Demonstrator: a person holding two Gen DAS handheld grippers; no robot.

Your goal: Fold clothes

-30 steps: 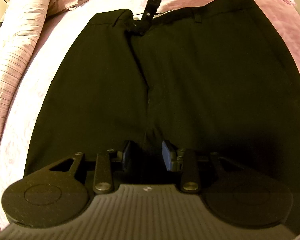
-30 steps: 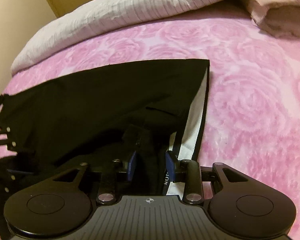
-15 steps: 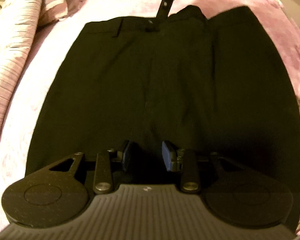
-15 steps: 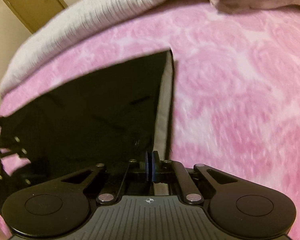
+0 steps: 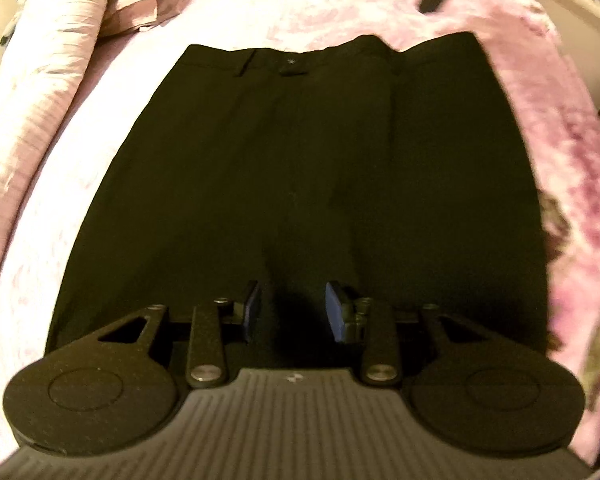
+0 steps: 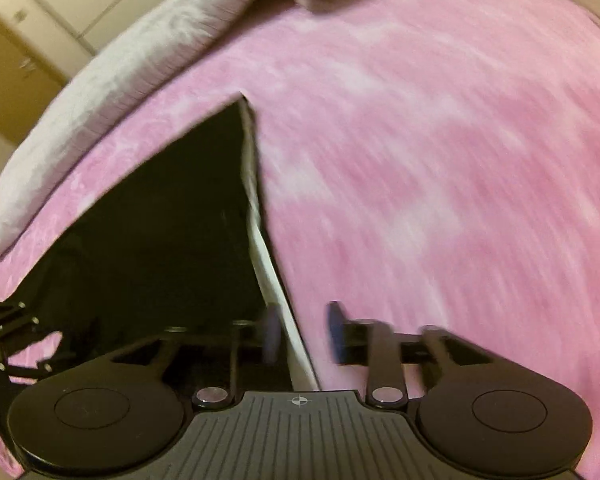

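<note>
Black trousers (image 5: 300, 168) lie spread flat on a pink flowered bedspread (image 6: 440, 160), waistband at the far end in the left wrist view

Left gripper (image 5: 293, 312) hangs over the trousers' near part, its blue pads (image 5: 333, 310) partly spread; whether cloth is pinched between them cannot be told. Right gripper (image 6: 305, 332) is at the waistband edge, jaws opening, pads apart, pale lining (image 6: 260, 240) between them and unclamped. Grey ribbed duvet (image 6: 112, 92) borders the bedspread

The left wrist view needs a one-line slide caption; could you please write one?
Black trousers lie flat, waistband away, on a pink floral bedspread, left gripper above the near end.
</note>
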